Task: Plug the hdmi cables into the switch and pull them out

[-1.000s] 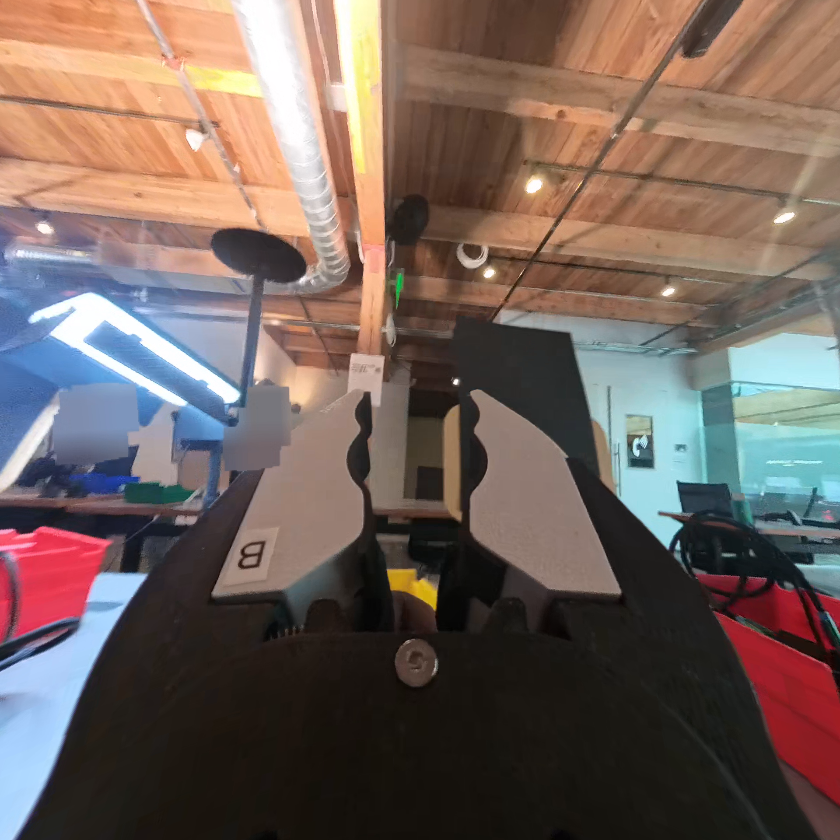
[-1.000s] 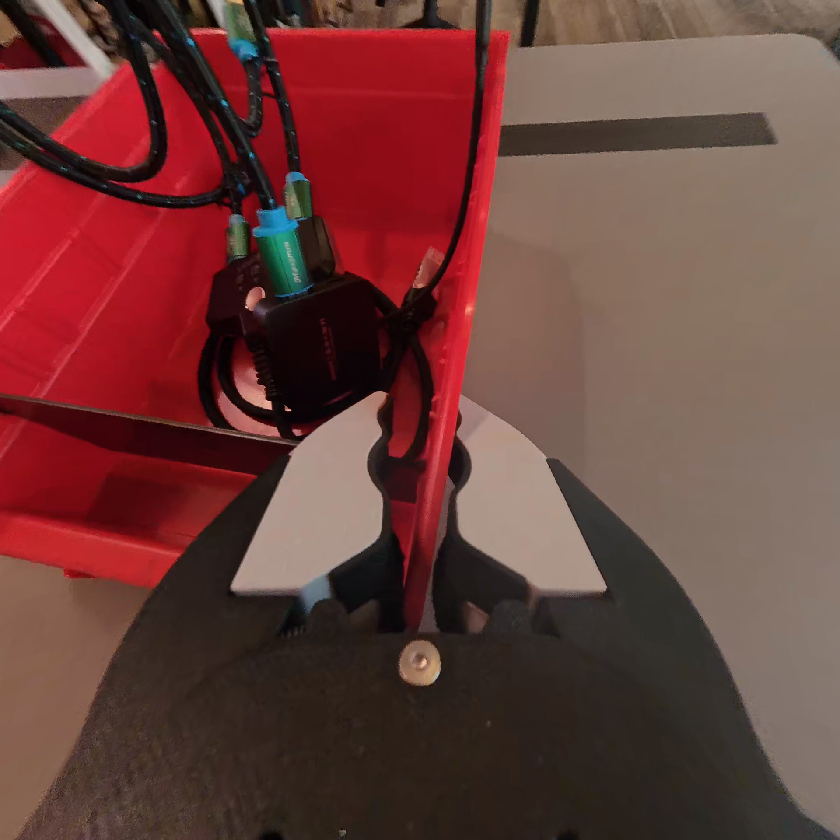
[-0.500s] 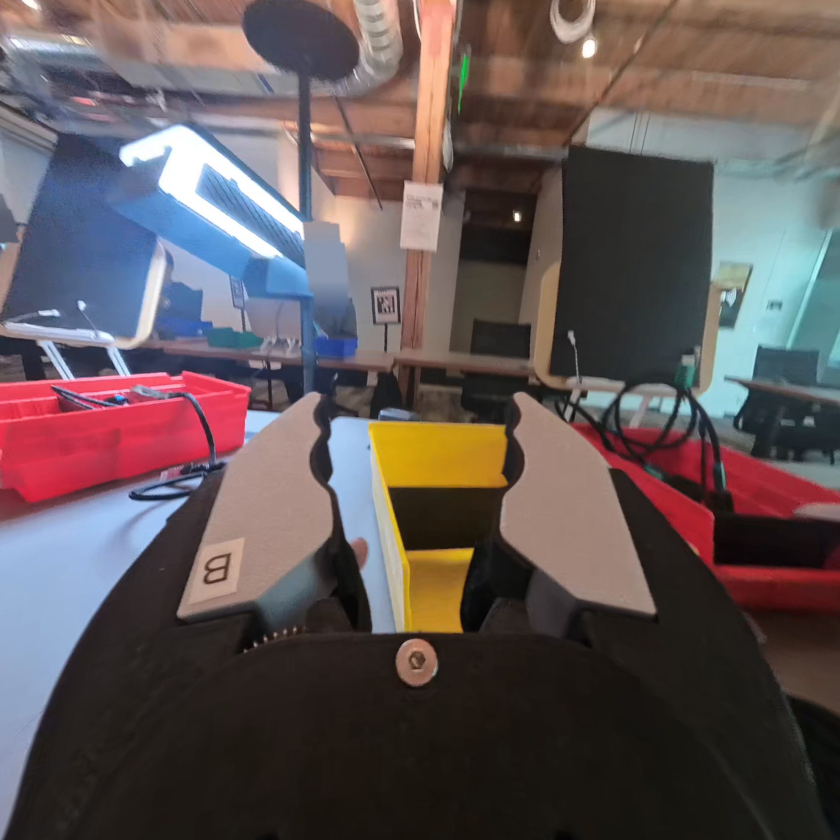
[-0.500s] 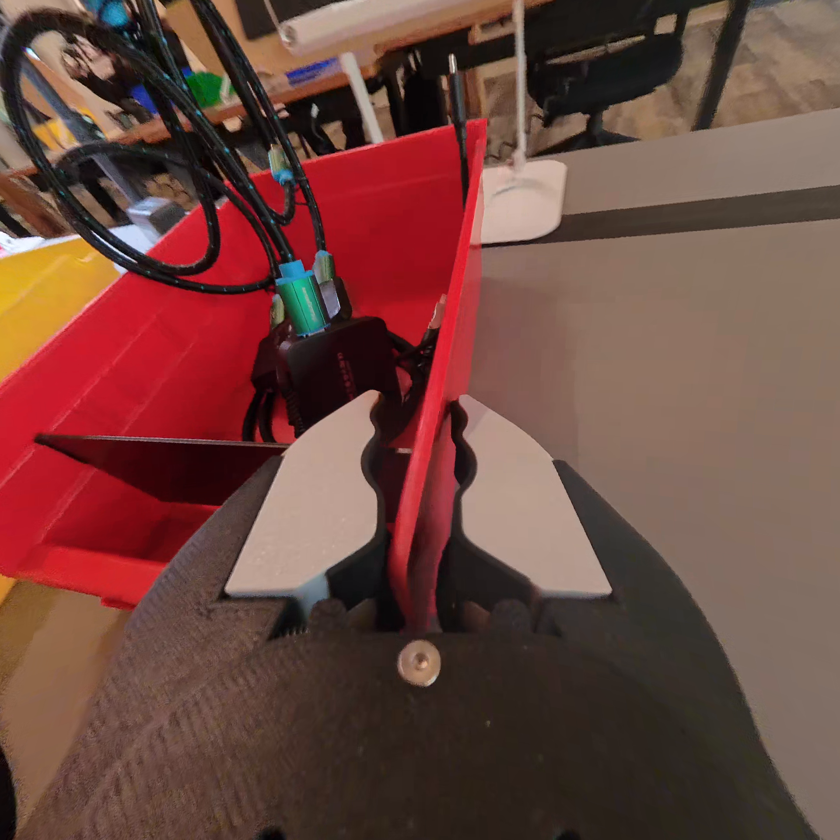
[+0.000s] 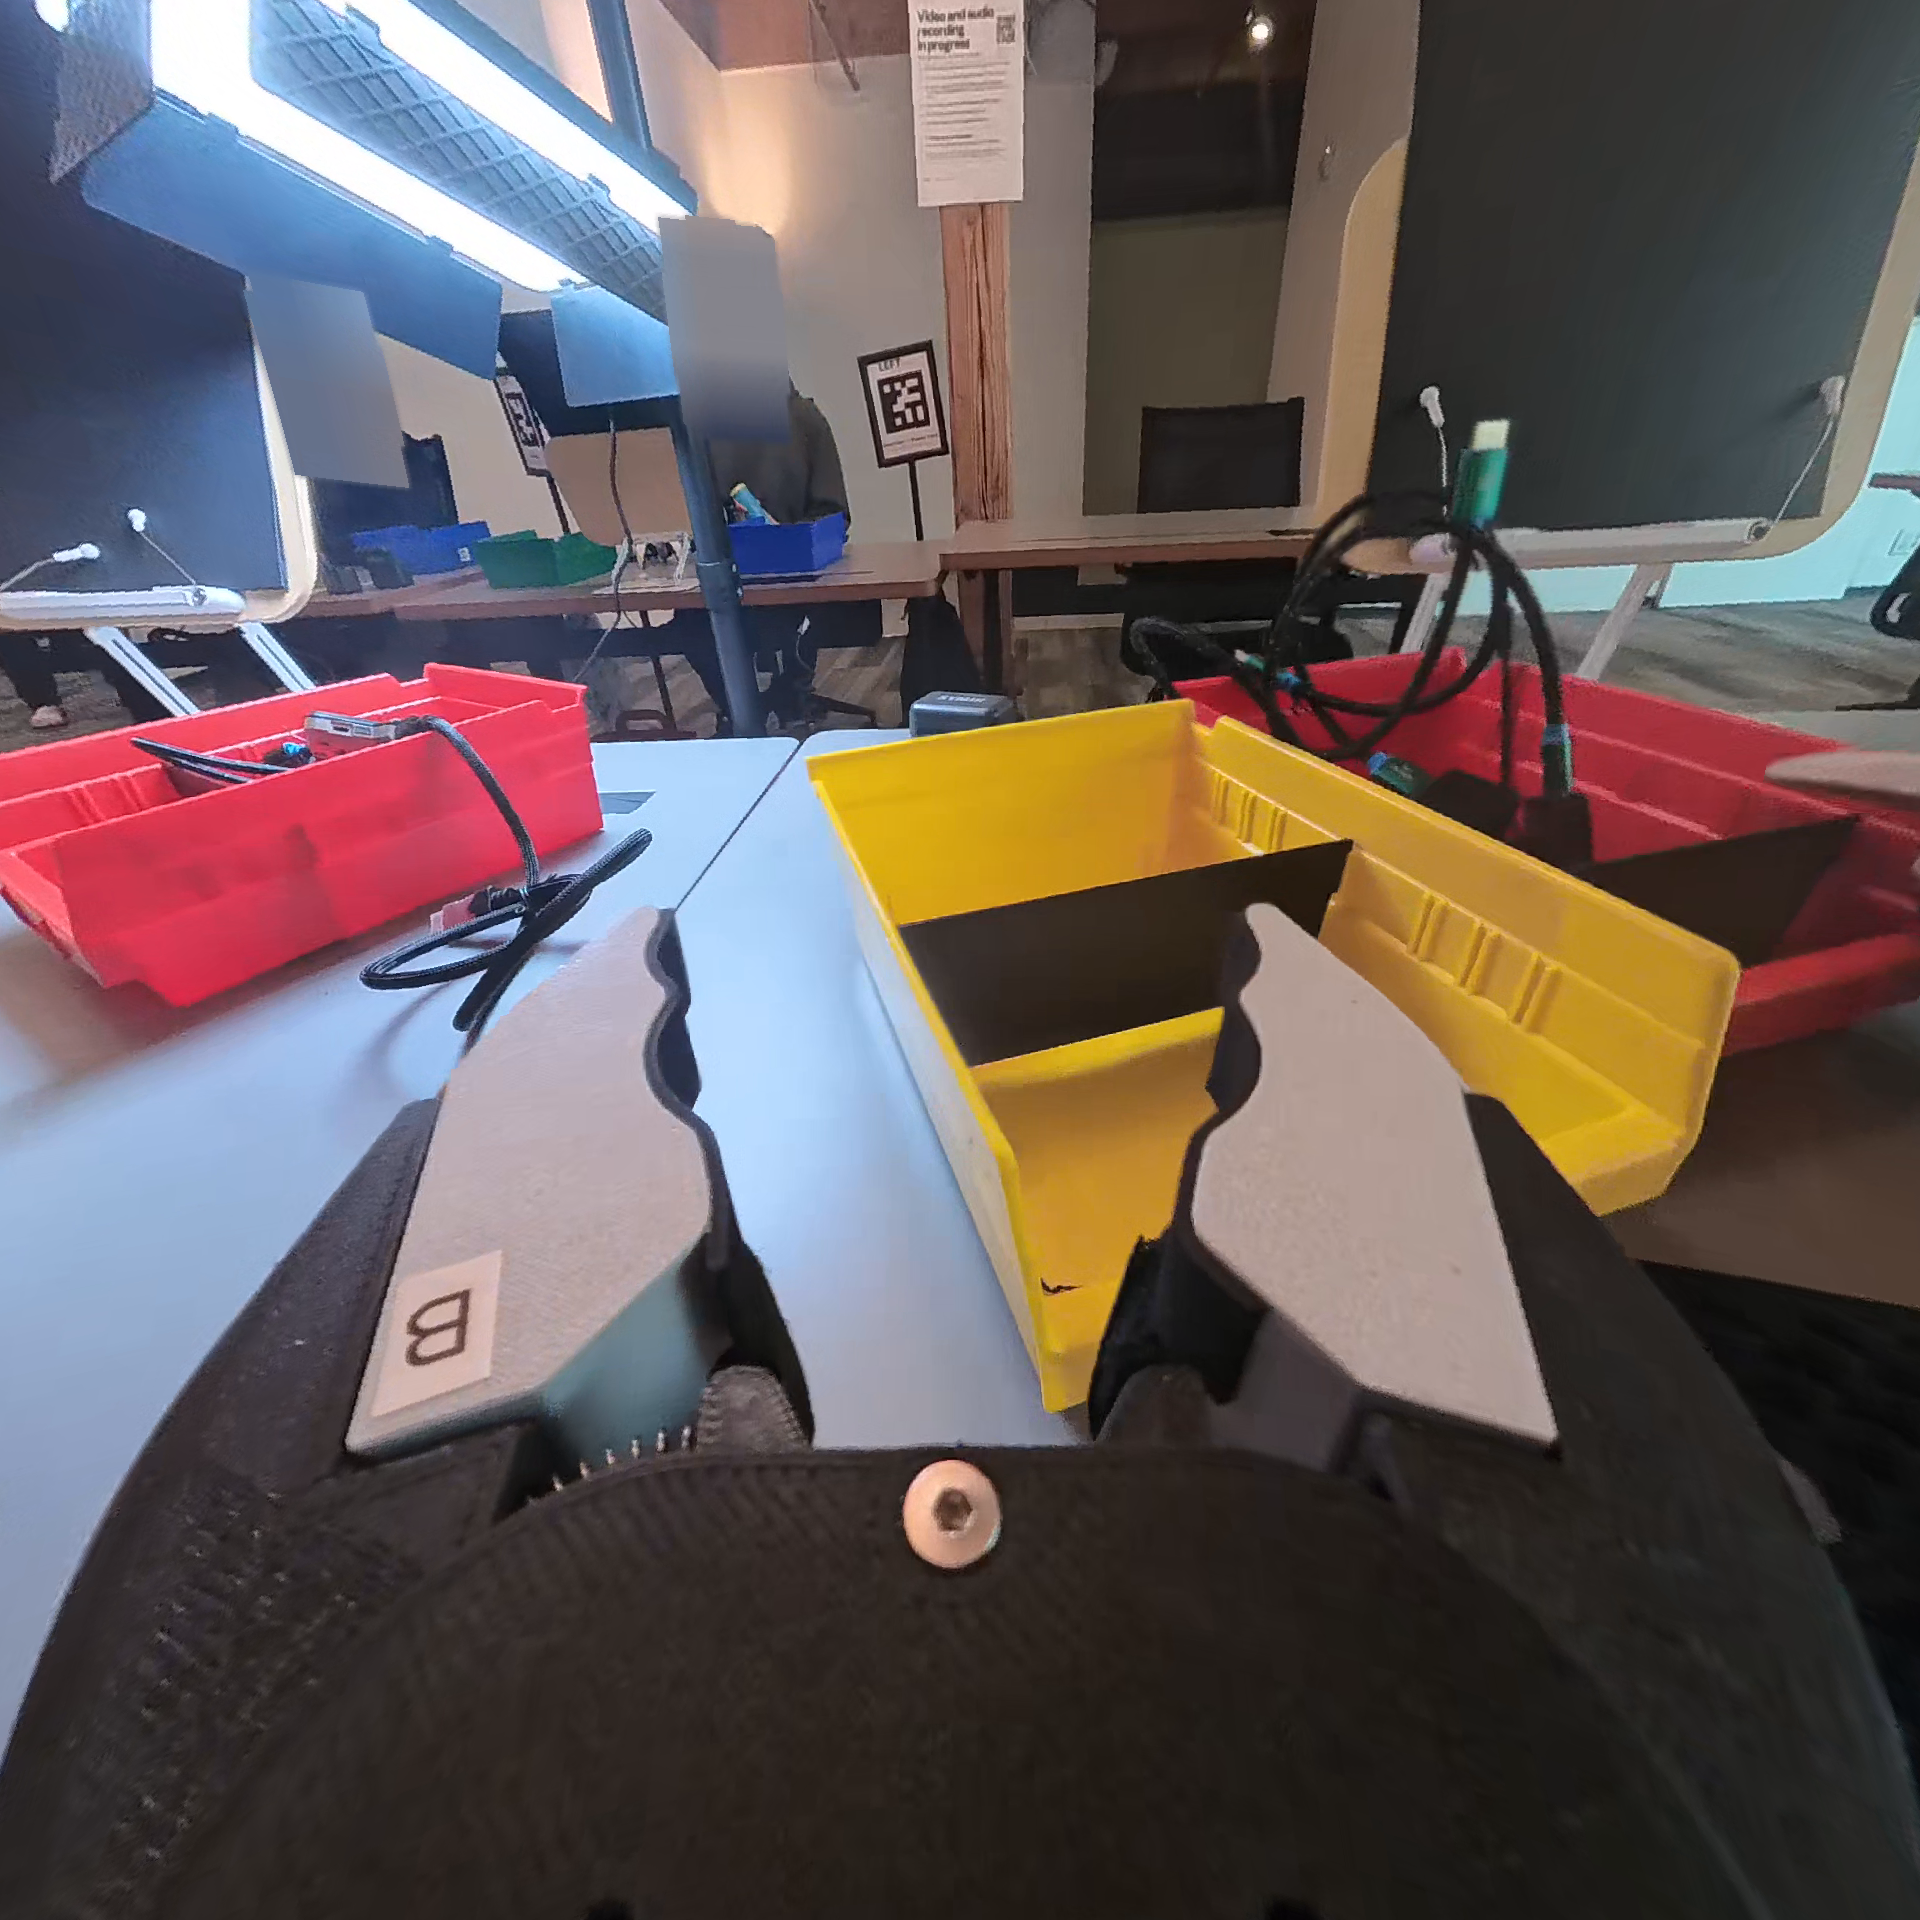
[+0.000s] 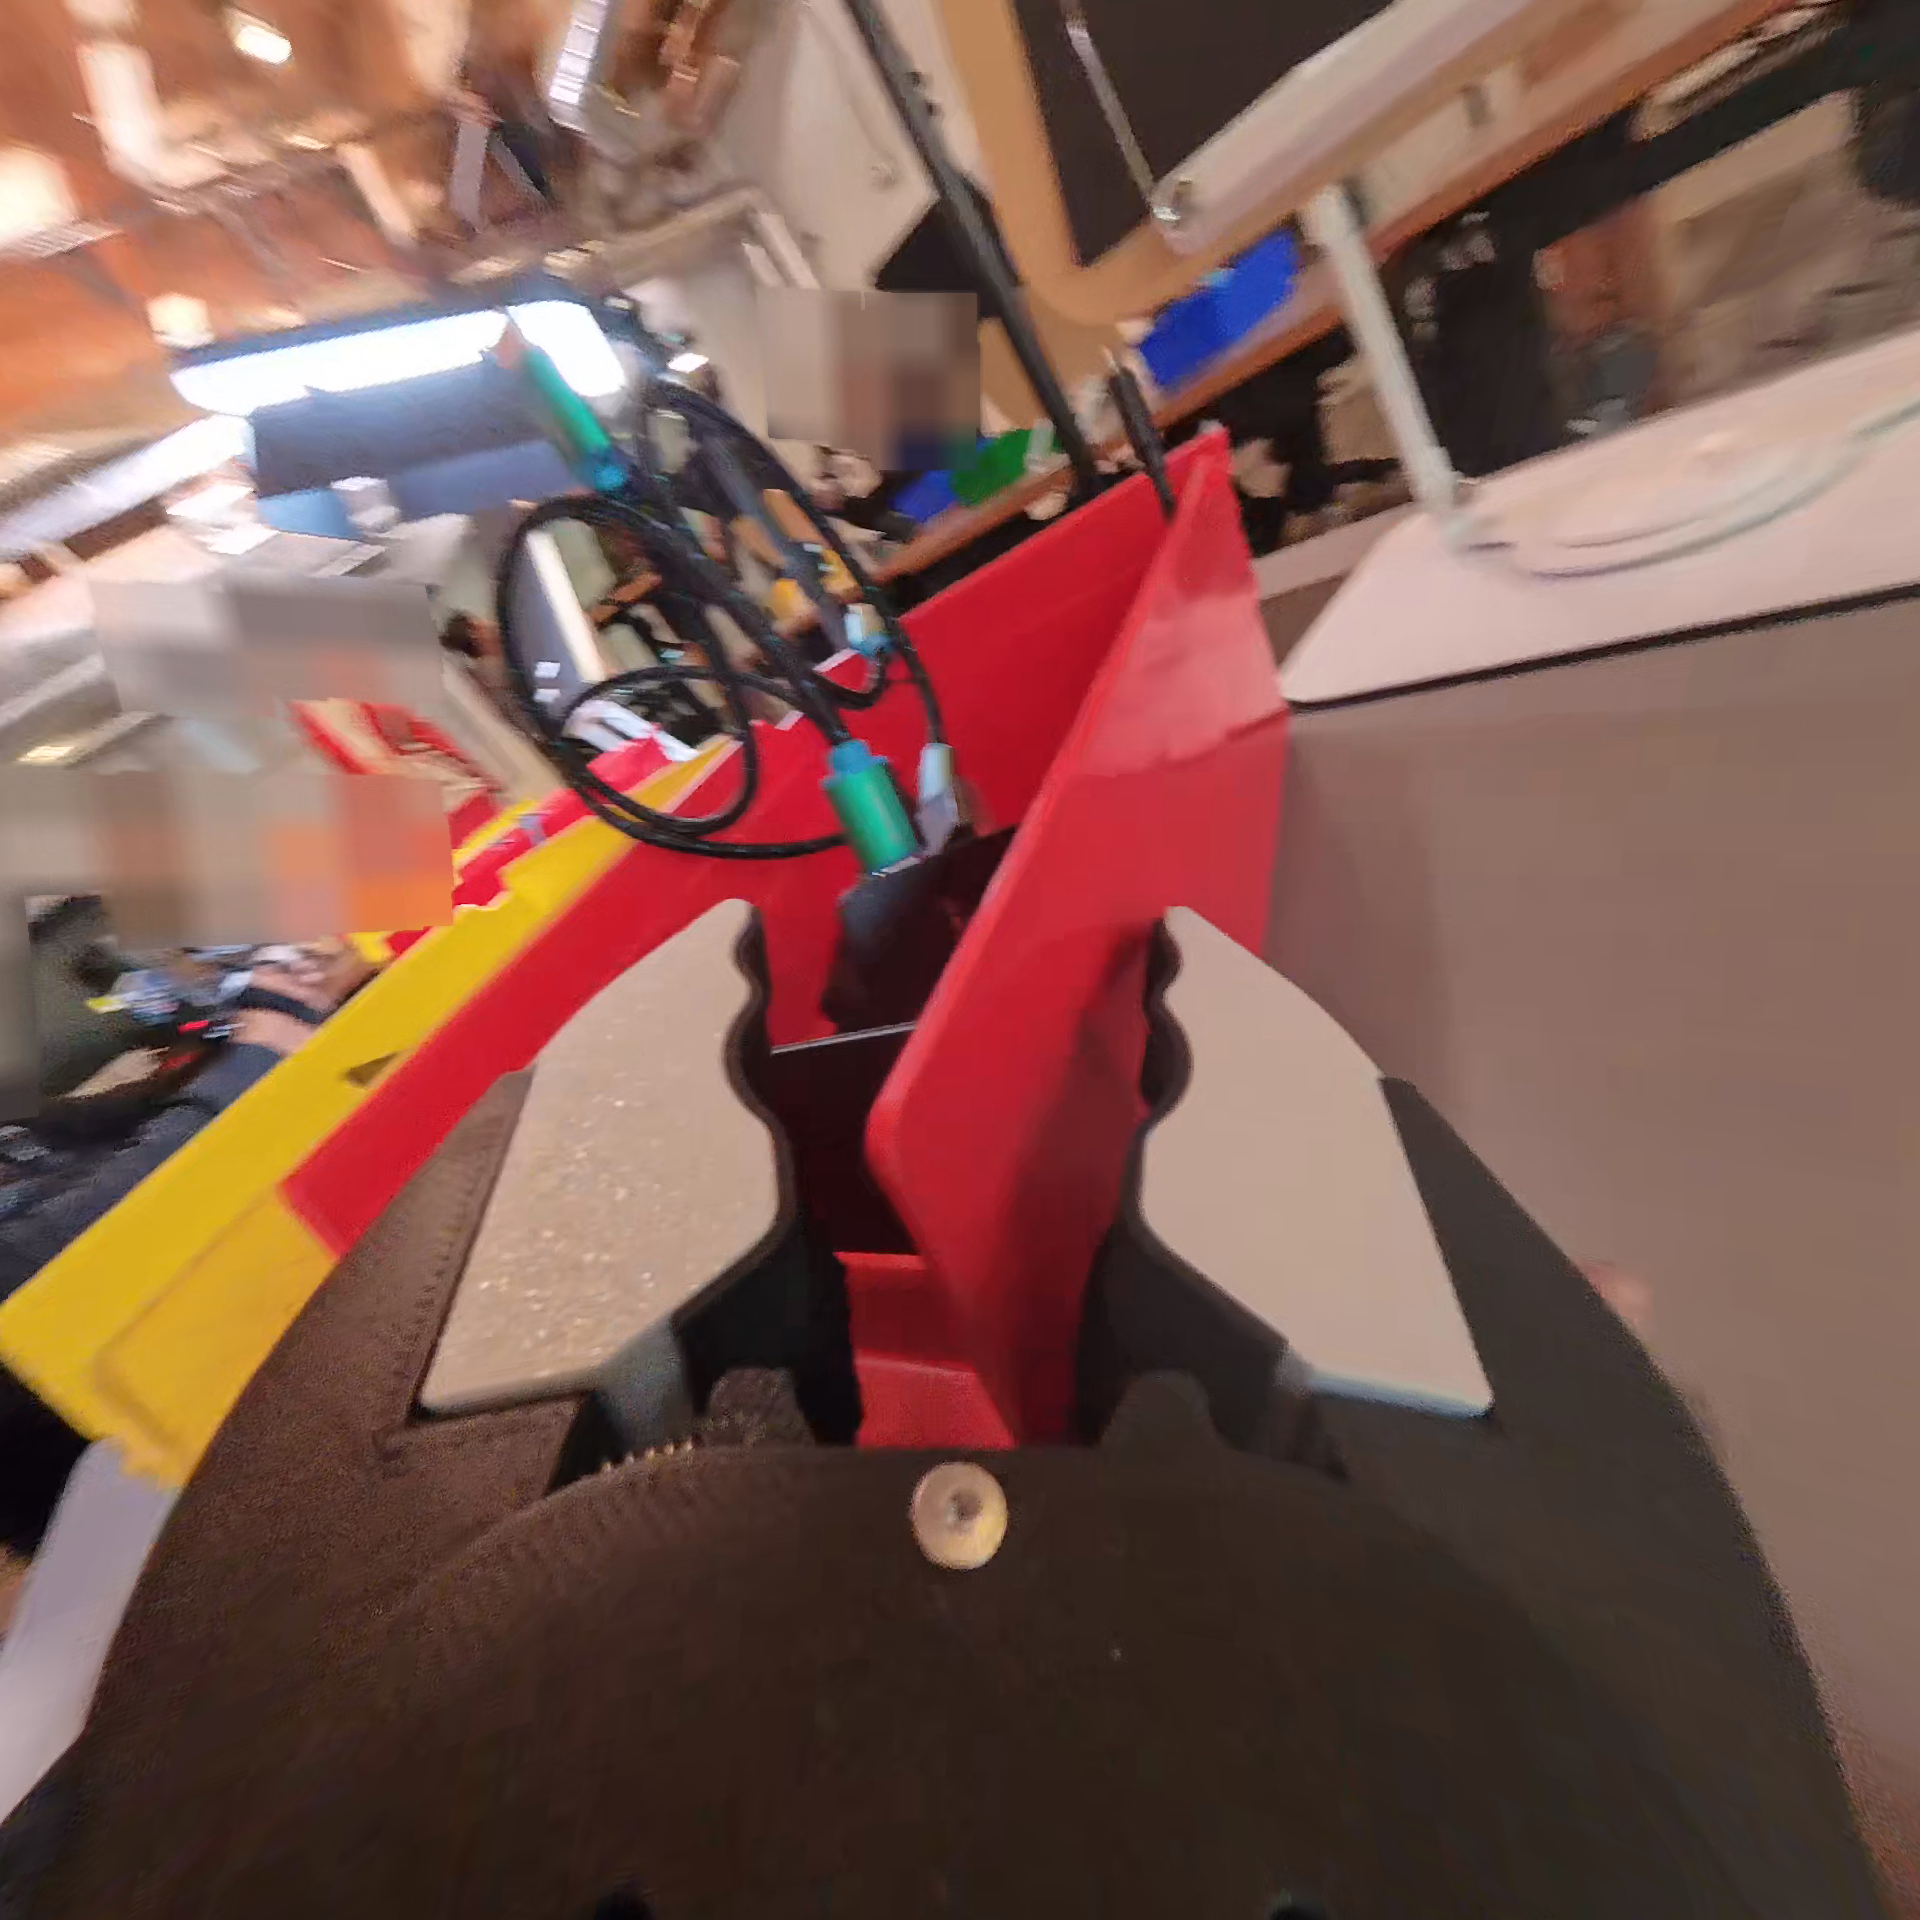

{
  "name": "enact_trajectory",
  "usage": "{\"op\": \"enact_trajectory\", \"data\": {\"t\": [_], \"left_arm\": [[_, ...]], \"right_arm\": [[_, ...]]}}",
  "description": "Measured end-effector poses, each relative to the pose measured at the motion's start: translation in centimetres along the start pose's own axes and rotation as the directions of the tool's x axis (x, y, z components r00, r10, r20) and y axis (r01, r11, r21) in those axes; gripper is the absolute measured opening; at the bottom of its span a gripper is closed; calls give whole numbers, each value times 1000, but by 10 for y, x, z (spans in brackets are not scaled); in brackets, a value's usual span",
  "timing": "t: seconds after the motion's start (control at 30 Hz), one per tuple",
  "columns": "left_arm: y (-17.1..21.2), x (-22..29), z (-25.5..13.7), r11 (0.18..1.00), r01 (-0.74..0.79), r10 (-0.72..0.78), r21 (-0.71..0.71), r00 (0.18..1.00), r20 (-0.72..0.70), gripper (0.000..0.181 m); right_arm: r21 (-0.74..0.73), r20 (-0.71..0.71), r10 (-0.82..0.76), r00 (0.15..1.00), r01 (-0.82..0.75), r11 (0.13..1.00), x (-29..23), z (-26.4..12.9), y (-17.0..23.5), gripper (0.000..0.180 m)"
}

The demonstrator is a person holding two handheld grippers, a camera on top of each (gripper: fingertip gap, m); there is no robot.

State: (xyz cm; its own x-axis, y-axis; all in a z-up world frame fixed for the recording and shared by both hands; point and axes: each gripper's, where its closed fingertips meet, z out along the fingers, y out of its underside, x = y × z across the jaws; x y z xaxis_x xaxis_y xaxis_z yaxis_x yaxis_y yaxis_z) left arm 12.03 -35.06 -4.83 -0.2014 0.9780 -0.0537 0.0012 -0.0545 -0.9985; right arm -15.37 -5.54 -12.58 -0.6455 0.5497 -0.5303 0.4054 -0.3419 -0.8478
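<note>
While the left tool point(image 5: 956, 935) gapes wide over the yellow bin's point(image 5: 1475, 956) near wall, holding nothing, the right tool point(image 6: 951, 935), partly open, straddles the red bin's point(image 6: 1049, 665) wall. Switch point(image 6: 914, 914) and cables point(image 6: 717, 665) lie inside that bin. A lettered sticker point(image 5: 434, 1333) marks one left finger.

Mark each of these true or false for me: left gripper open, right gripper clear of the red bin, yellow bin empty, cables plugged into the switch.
1. The left gripper is open. True.
2. The right gripper is clear of the red bin. False: it is open, but the bin's wall stands between its jaws.
3. The yellow bin holds cables. False: only a black divider shows in it.
4. Cables are plugged into the switch. True.
</note>
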Motion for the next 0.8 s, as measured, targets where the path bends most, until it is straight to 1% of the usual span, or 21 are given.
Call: {"op": "enact_trajectory", "data": {"t": [0.03,0.07,0.1,0.13,0.2,0.23,0.3,0.33,0.37,0.4,0.47,0.5,0.57,0.63,0.67,0.73,0.77,0.8], "left_arm": [[2,1,1,1000,-11,11,-9,1000,-6,101],[4,3,2,1000,-18,18,-21,1000,-17,105],[8,4,4,999,-18,17,-38,999,-27,108],[13,5,5,998,-13,10,-62,999,-35,112],[24,3,9,993,-9,4,-120,999,-37,122],[31,1,10,988,-15,11,-152,1000,-27,126],[43,-5,12,977,-35,35,-211,999,-3,131],[48,-7,13,972,-39,40,-232,999,1,131],[52,-8,15,969,-34,34,-246,999,-2,131],[57,-7,16,965,-22,19,-261,1000,-14,131],[69,-3,20,953,-5,-9,-304,999,-44,130],[75,0,22,945,-7,-13,-327,998,-58,129],[85,5,26,932,-18,-15,-361,996,-87,125],[89,13,30,926,-35,-11,-376,993,-119,110],[88,16,33,929,-42,-6,-368,992,-129,100],[82,26,38,942,-43,-12,-333,987,-160,81],[79,31,41,948,-37,-18,-316,985,-169,69],[79,28,44,950,-27,-16,-312,991,-135,64]], "right_arm": [[12,56,9,998,-10,1000,-6,0,-3,83],[55,77,12,997,-16,998,-9,-2,-9,101],[143,70,0,998,-10,990,-10,-8,-21,117],[261,47,-29,998,16,965,-11,-17,-35,126],[467,-17,-145,989,136,874,-25,-44,-61,134],[519,-40,-235,971,221,825,-41,-55,-68,135],[551,-40,-397,917,352,756,-84,-68,-68,137],[562,-25,-440,898,377,737,-106,-71,-66,137],[574,13,-464,886,374,729,-130,-75,-61,134],[579,59,-479,876,360,731,-151,-78,-53,128],[554,138,-484,864,337,761,-184,-79,-28,119],[516,169,-474,864,332,790,-194,-75,-12,116],[410,199,-441,875,335,848,-200,-61,20,116],[283,221,-474,852,409,867,-201,-46,53,98],[232,220,-517,827,471,851,-200,-39,65,90],[164,182,-614,768,592,789,-197,-31,76,63],[108,156,-669,727,660,743,-190,-26,86,45],[32,147,-722,676,727,686,-180,-20,101,36]]}}
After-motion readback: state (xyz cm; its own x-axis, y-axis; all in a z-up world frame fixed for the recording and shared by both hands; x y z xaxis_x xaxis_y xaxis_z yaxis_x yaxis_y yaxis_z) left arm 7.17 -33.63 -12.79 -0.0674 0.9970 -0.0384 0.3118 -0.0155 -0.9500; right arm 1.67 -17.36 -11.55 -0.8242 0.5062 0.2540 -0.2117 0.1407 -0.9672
